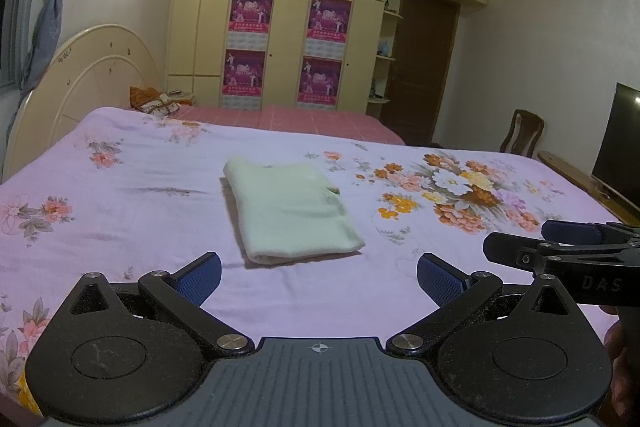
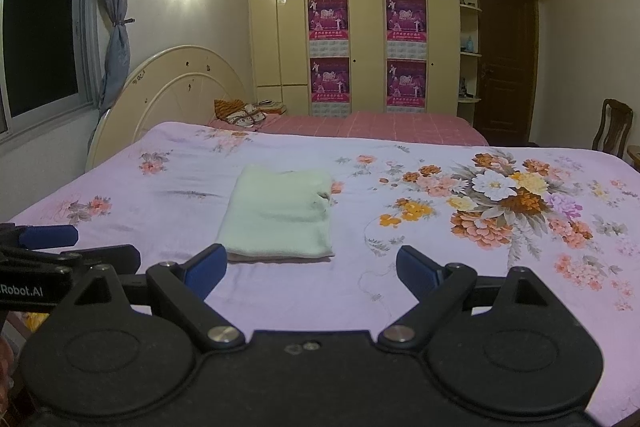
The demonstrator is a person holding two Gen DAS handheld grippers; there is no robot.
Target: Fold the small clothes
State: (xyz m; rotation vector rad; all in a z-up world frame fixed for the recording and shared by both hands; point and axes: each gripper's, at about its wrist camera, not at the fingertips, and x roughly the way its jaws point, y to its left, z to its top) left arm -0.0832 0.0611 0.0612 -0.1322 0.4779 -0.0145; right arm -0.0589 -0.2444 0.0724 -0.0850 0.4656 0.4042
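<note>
Cloth (image 1: pixel 292 211), pale green and folded into a neat rectangle, lies flat near the middle of the floral bedspread (image 1: pixel 120 227). Both claws, left gripper (image 1: pixel 319 279) and right gripper (image 2: pixel 312 269), hang short of it with jaws spread wide and empty (nothing between the blue pads). Folding looks finished; next I would expect either set-aside or a fresh garment, though none is in view.

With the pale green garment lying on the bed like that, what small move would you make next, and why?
Probably none on it: the pale green folded garment already lies squared on the floral lilac bedsheet, and both the left tongs and right tongs are open and empty. I would draw them back.
</note>
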